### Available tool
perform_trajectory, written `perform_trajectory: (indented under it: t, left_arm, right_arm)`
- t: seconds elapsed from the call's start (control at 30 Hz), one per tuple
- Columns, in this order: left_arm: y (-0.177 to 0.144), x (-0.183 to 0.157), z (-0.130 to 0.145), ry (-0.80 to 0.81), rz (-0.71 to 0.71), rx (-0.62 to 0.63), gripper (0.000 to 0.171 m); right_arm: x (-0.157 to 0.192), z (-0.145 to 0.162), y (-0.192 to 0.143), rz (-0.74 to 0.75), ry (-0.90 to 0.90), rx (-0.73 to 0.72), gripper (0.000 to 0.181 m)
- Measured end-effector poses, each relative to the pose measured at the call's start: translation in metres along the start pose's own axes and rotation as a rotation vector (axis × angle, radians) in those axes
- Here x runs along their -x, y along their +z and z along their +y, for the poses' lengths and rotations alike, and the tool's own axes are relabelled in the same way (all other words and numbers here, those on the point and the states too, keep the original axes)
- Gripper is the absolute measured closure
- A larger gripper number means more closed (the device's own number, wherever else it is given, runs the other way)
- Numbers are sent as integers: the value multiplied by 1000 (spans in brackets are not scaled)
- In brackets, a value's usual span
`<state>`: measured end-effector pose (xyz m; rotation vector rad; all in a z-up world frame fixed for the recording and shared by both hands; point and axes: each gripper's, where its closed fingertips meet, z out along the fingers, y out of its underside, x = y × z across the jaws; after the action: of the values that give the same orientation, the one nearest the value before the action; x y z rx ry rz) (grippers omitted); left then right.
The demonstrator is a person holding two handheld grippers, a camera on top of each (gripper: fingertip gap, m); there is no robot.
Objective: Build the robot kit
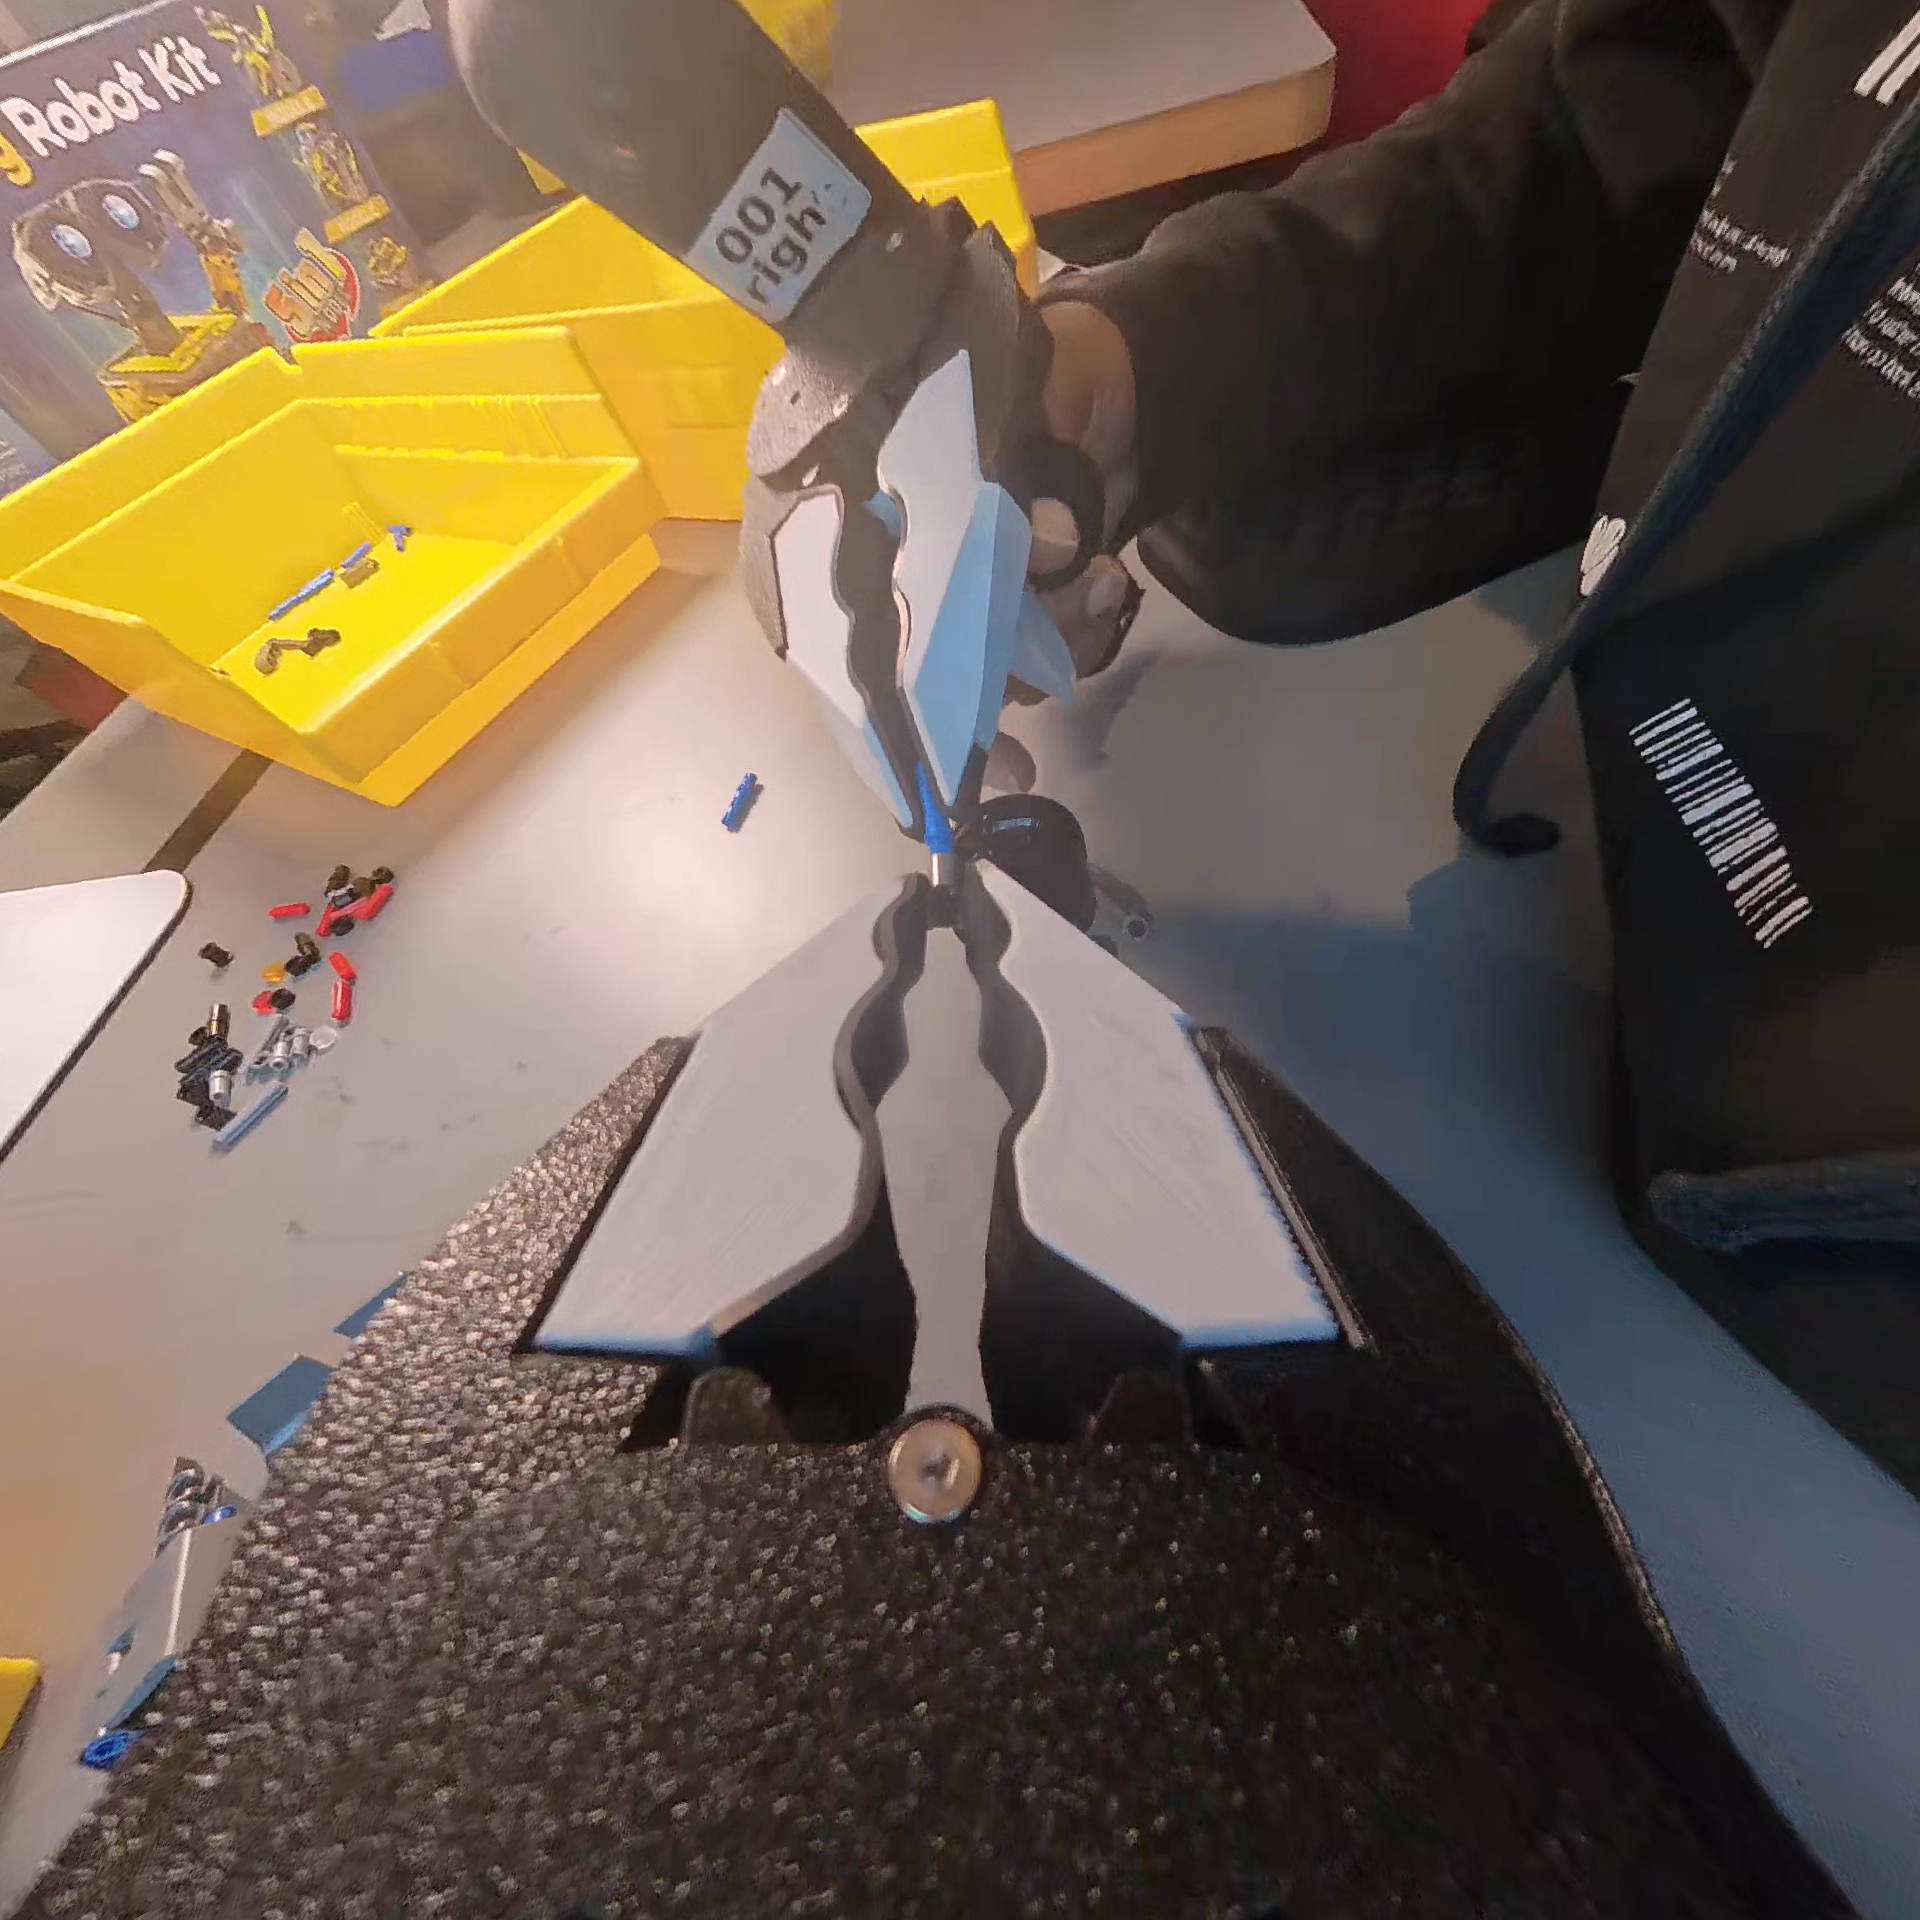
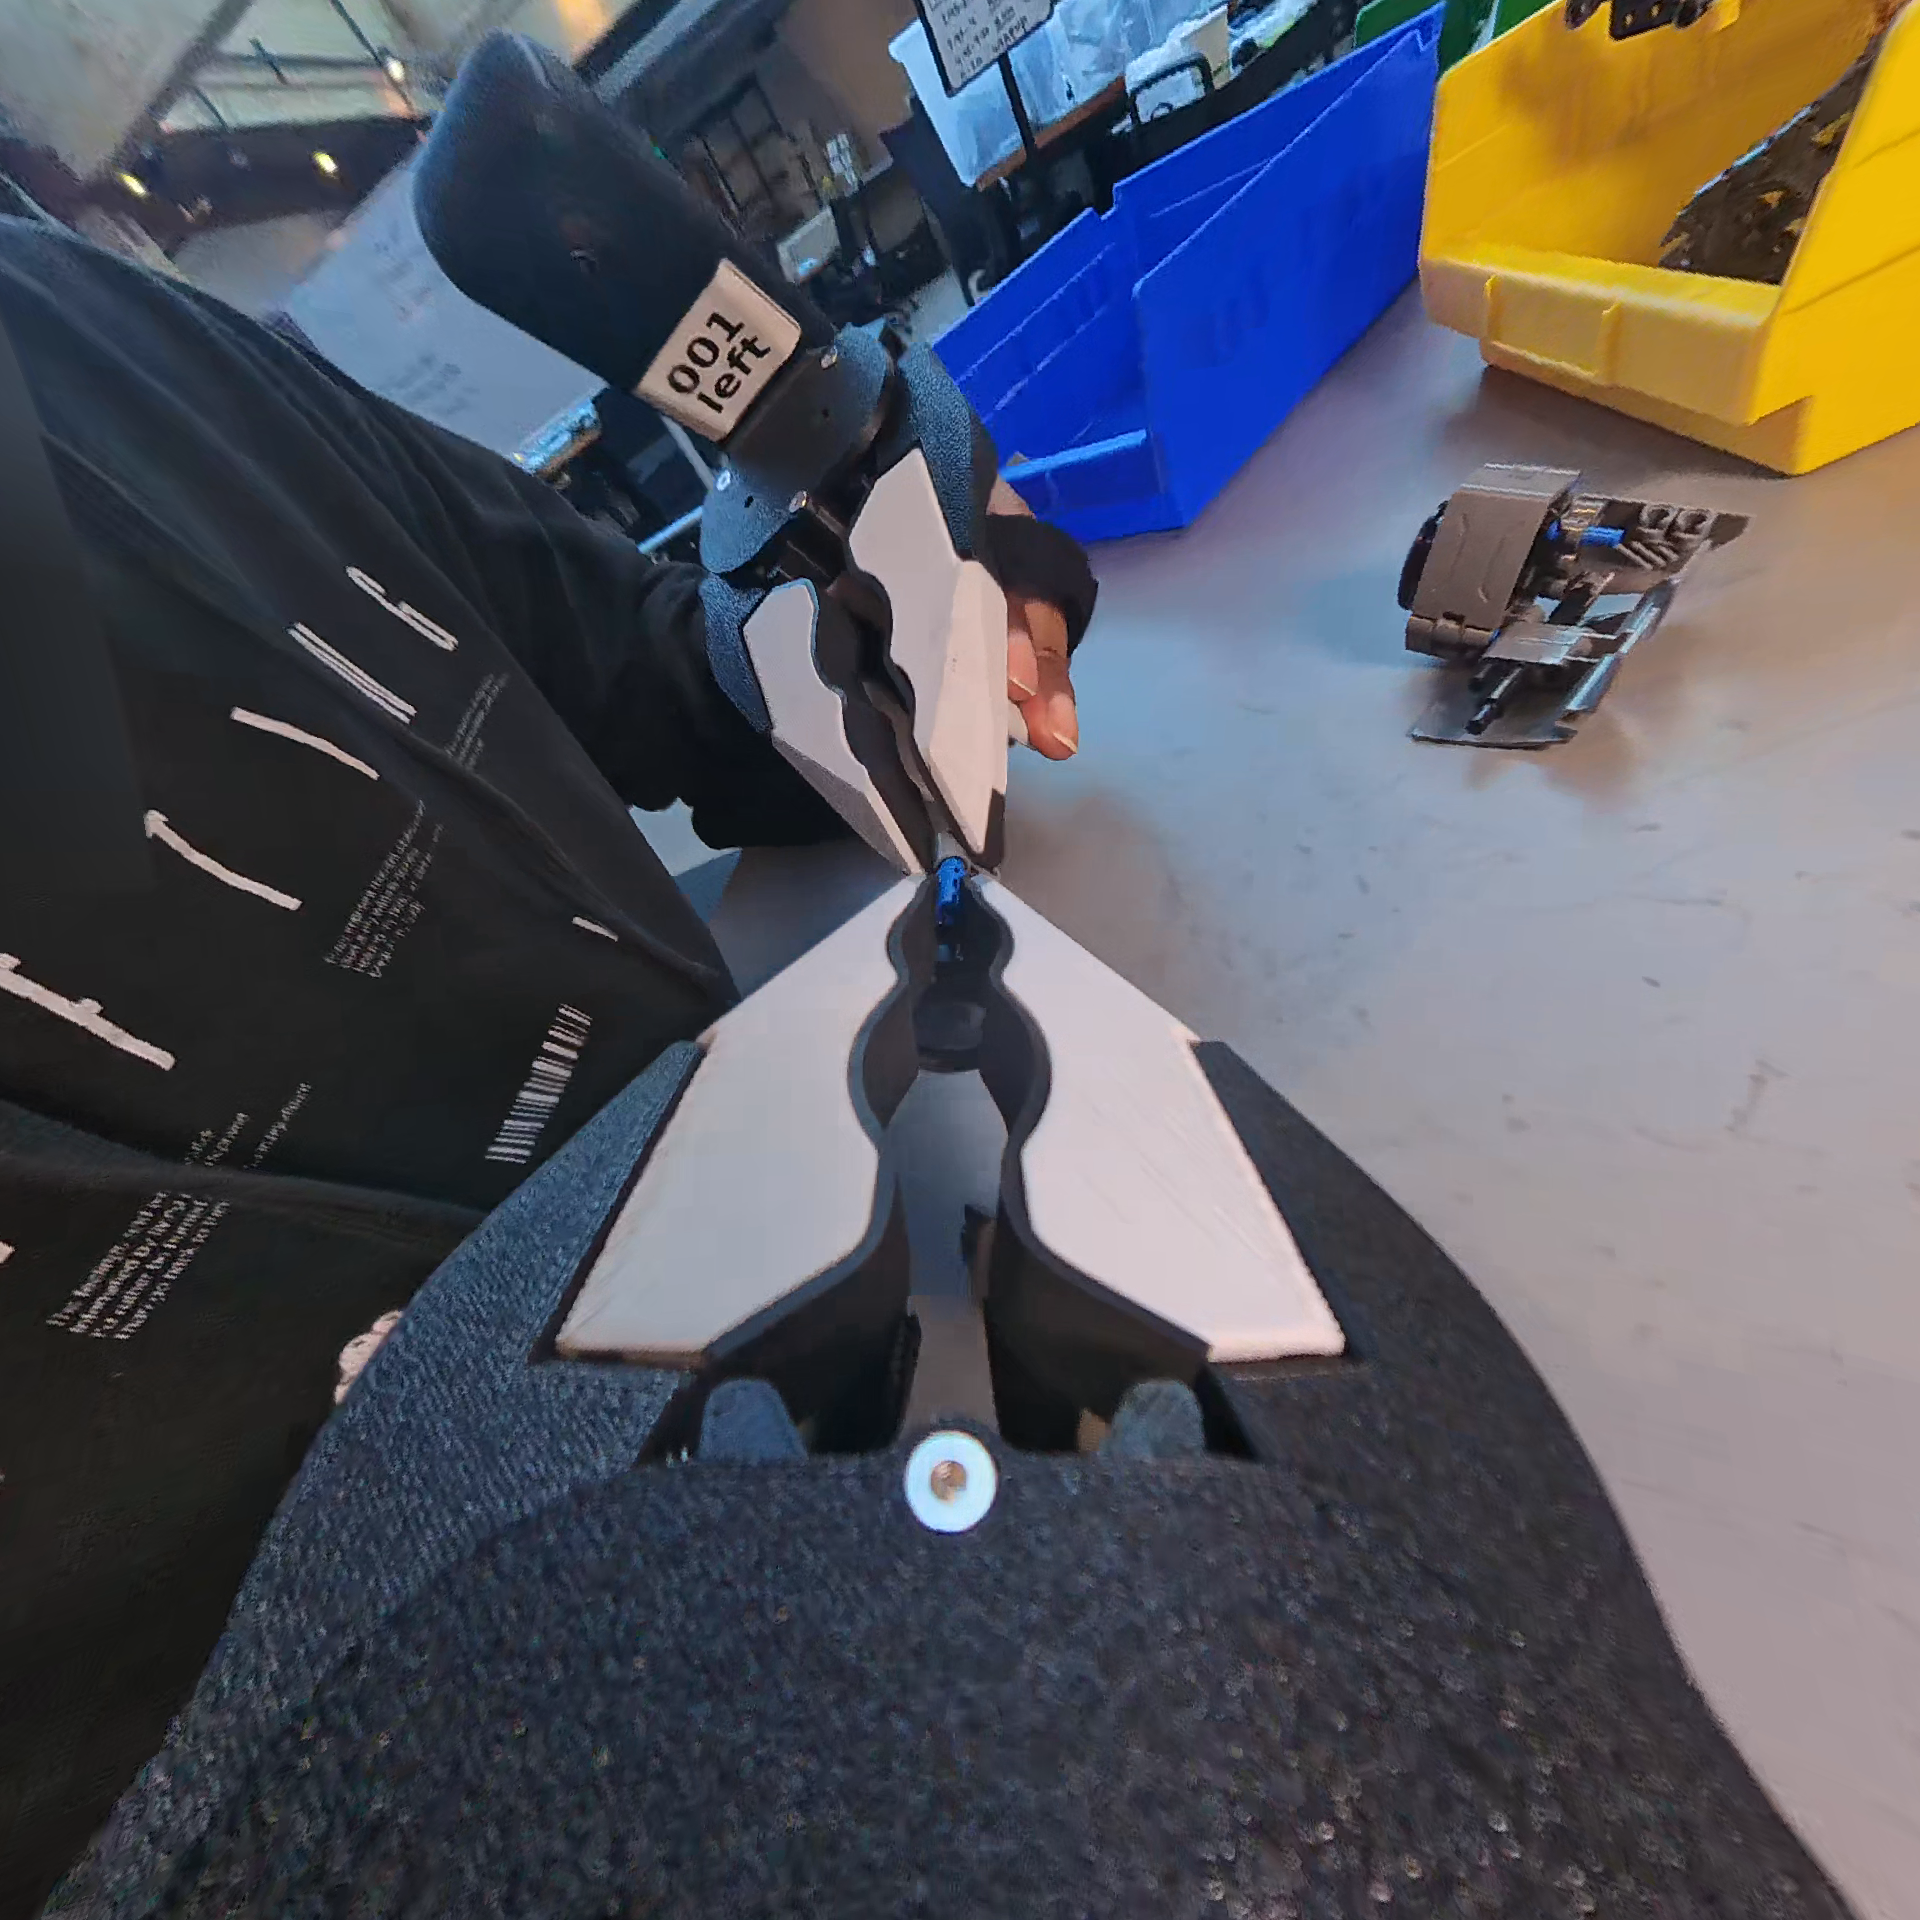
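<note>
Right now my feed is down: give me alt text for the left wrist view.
The left gripper and the right gripper meet tip to tip above the grey table, pinching a small blue pin between them. To the left lie scattered small parts and a yellow bin.

Grey table (image 1: 540, 1039) carries yellow bins (image 1: 343, 582), loose small parts (image 1: 281, 997) and one blue pin (image 1: 740, 801). A blue bin (image 2: 1195, 343) and grey assembly (image 2: 1538, 603) also rest there.

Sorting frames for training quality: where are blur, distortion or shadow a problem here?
Left wrist view: fisheye bends the grey tabletop; the scattered small red and black plastic parts are soft. Right wrist view: background shelving is blurred, the dark grey toy assembly is fairly sharp, and the lower left is deep shadow.
</note>
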<state>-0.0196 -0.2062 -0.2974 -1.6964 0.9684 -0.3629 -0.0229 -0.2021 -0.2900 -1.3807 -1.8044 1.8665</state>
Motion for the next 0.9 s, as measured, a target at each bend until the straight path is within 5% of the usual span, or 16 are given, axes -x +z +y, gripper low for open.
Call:
perform_trajectory:
  t: [0.33,0.53,0.9]
  left_arm:
    - [-5,5,-16,4,-26,-70,166]
    - [3,6,5,-84,12,20,166]
    - [13,18,22,108,-173,240,167]
  right_arm:
    - [8,-14,1,-119,173,-129,178]
    - [-8,1,6,-9,145,-43,178]
    - [-27,8,8,105,206,-20,179]
